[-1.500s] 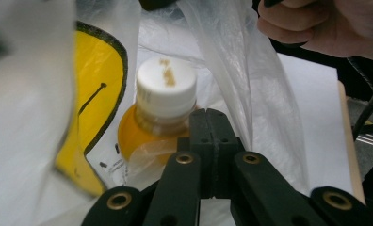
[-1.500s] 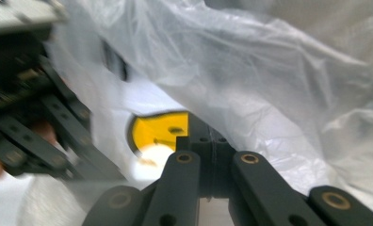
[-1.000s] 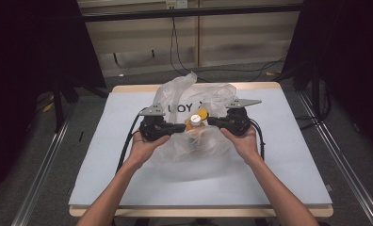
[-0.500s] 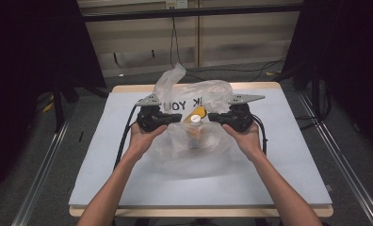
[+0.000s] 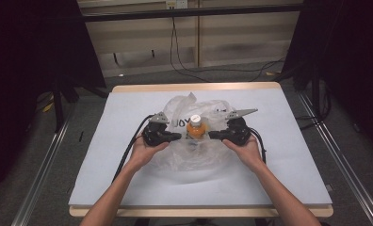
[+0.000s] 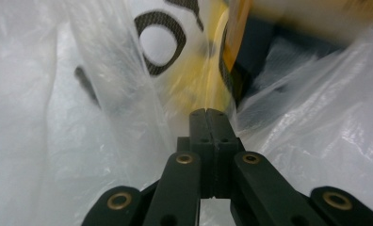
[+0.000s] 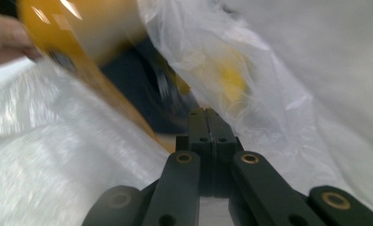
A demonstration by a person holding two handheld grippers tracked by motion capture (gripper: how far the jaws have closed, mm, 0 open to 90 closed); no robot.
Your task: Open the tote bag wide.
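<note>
A clear plastic bag (image 5: 194, 160) with black letters lies crumpled at the middle of the table. An orange bottle (image 5: 194, 129) with a white cap stands upright in the bag's mouth. My left gripper (image 5: 179, 136) points at the bottle from the left and my right gripper (image 5: 211, 135) from the right, both low over the table. In the left gripper view the jaws (image 6: 206, 112) are pressed together with bag film (image 6: 34, 117) at their tips. The right gripper (image 7: 206, 110) is likewise shut on a fold of film (image 7: 316, 70), with the blurred orange bottle (image 7: 81, 28) just beyond.
The table carries a pale mat (image 5: 293, 155) with a wooden edge around it. Metal rails (image 5: 43, 165) run along the floor on both sides. Cables (image 5: 184, 70) lie on the floor behind the table. Dark curtains stand at the left and right.
Both grippers have come down toward the table with the bag's edges. The bag has sunk and flattened, and the bottle now stands out above its rim.
</note>
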